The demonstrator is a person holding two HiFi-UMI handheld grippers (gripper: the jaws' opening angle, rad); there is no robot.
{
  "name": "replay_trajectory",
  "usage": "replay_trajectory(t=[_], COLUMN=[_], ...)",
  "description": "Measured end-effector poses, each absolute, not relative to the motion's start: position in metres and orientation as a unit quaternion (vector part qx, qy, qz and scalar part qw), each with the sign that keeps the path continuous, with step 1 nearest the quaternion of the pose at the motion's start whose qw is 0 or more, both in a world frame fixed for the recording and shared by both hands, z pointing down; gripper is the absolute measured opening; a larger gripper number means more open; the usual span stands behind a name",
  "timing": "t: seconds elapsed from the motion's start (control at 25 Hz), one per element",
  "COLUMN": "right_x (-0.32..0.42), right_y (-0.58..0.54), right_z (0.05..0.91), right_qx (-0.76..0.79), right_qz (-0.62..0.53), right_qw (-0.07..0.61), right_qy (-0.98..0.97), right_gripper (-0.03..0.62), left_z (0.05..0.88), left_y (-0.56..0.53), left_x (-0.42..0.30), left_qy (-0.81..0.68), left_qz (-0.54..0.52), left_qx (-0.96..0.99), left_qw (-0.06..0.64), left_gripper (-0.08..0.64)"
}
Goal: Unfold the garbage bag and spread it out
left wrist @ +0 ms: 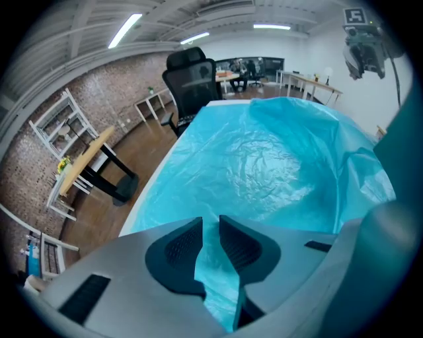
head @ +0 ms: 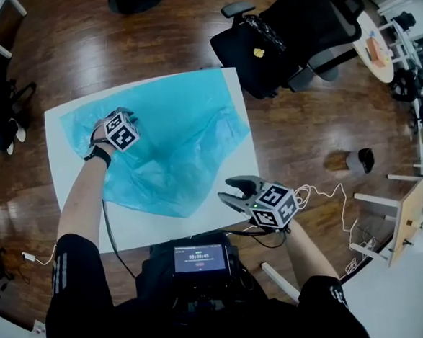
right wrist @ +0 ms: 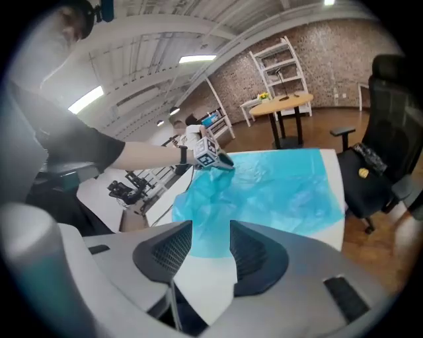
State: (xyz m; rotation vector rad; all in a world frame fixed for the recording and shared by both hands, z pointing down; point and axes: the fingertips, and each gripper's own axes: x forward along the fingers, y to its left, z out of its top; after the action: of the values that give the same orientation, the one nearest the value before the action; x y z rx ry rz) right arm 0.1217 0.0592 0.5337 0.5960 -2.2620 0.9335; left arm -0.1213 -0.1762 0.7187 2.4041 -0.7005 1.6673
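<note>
— Where is the garbage bag [head: 173,142] being gripped?
— It is lying mostly spread on the table [head: 140,231], its long side running across the table from left to right. Toward the table's far left corner, a fold is being pinched by the left gripper [left wrist: 211,228], jaws clenched on the film.
— And the other?
— The right gripper [head: 227,188] is being held off the table's near right corner, jaws wide and empty. The garbage bag's near corner is lying just ahead of it, toward the table's middle.

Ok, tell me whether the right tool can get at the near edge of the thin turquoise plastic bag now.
Probably yes. The right tool hangs open and empty over the near right corner of the white table, and only bare tabletop lies between it and the thin turquoise plastic bag.
</note>
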Motion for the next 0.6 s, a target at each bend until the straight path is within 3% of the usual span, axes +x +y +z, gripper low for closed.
replay_trajectory(t=[0.32, 0.6], right_x=[0.186, 0.224], right_y=[-0.037, -0.085], right_z=[0.56, 0.637], right_qx=[0.327, 0.379], right_qz=[0.253, 0.257], right_qw=[0.364, 0.411], right_qy=[-0.835, -0.788], right_gripper=[0.224, 0.223], left_z=[0.72, 0.72], left_y=[-0.177, -0.176], left_x=[-0.12, -0.12], left_qy=[-0.23, -0.226], left_qz=[0.556, 0.557], left_qx=[0.797, 0.797], left_qw=[0.059, 0.059], left_gripper=[0.087, 0.084])
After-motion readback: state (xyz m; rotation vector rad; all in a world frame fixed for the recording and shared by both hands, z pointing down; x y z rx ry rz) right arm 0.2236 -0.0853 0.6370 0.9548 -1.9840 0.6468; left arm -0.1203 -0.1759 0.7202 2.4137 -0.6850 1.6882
